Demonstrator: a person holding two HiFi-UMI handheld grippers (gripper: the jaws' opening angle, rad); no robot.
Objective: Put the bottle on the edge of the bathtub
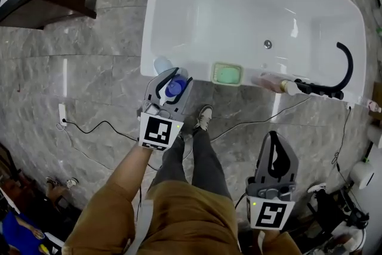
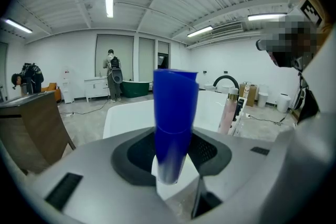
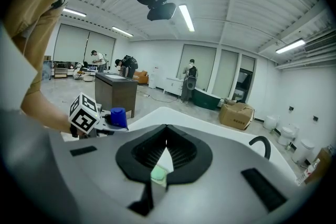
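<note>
At the tub's (image 1: 250, 3) near left corner, the left gripper (image 1: 172, 77) is closed on the bottle (image 1: 175, 88), which hangs over the near rim. The bottle's long axis stands about upright, blue cap on top. To that gripper's right the rim is bare as far as a green dish (image 1: 227, 73); farther along are a pink bottle (image 1: 270, 81) and a black tap (image 1: 345, 65). The right gripper (image 1: 274, 137) hangs back over the floor, jaws together and empty. The jaws hide the bottle's lower body, so I cannot tell whether it touches the rim.

Blue-capped bottle (image 1: 174, 88) stands upright, clamped in the left hand-held gripper (image 1: 171, 76), just at the white bathtub (image 1: 155, 21)'s near rim.
</note>
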